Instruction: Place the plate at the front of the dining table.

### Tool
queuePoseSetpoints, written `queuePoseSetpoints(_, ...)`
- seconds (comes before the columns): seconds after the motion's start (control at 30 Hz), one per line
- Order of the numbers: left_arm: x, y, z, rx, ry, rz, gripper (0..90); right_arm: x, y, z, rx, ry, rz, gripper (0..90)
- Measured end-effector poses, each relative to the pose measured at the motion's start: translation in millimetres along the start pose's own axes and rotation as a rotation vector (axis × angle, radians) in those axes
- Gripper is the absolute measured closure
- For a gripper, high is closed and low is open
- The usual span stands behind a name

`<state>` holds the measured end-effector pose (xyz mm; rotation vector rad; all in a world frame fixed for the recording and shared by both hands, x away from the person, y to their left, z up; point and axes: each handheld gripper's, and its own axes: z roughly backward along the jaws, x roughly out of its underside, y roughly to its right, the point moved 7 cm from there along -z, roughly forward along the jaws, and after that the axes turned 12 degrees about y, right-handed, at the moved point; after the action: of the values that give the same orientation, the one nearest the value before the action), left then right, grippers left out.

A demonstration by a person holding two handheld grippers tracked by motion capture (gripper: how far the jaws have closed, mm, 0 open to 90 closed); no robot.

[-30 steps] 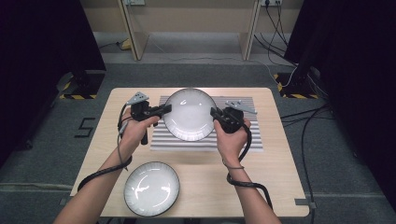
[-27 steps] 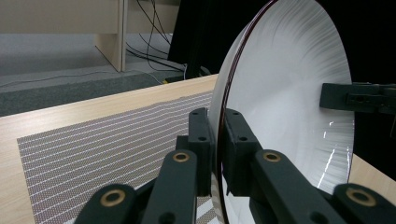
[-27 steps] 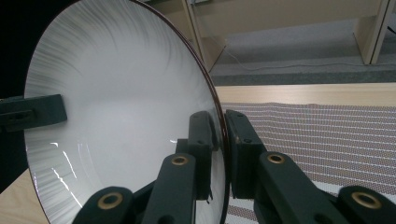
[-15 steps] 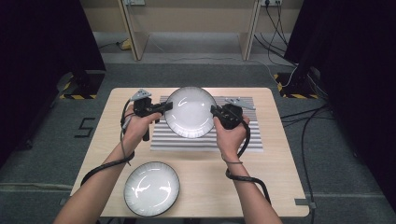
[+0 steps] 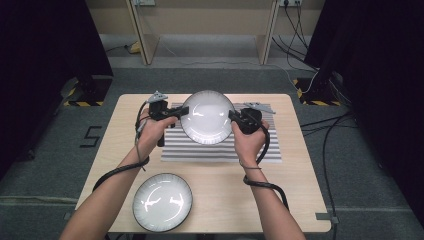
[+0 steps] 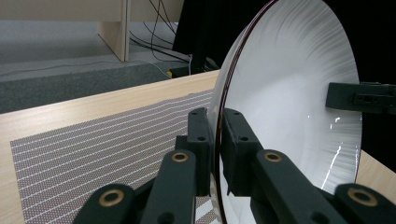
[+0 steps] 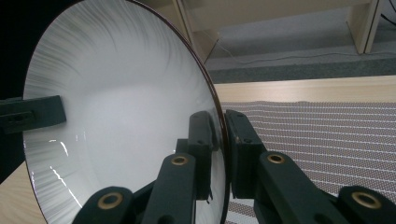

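The left gripper (image 5: 184,111) pinches the left rim of a white plate (image 5: 207,116), its pads pressed on either side of the thin edge. The plate is held up between both hands above the striped placemat (image 5: 220,150), tilted with its hollow face toward the person. On the far side, the right gripper (image 5: 233,116) clamps the opposite rim the same way. A second white plate (image 5: 162,201) lies flat on the table (image 5: 295,190), near the front edge.
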<state>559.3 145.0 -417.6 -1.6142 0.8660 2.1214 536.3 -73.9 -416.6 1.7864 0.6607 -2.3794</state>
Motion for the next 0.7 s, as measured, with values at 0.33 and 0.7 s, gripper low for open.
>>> queuePoseSetpoints(0.33,10.0,-10.0,-16.1,-0.021,-0.029,0.023,81.3,8.0,10.1,-14.1,0.025,-0.025,-0.007,81.6)
queuePoseSetpoints(0.7,19.9,-18.3,-31.9,-0.049,-0.059,0.039,80.6,16.1,19.9,-27.5,0.051,-0.053,-0.015,81.5)
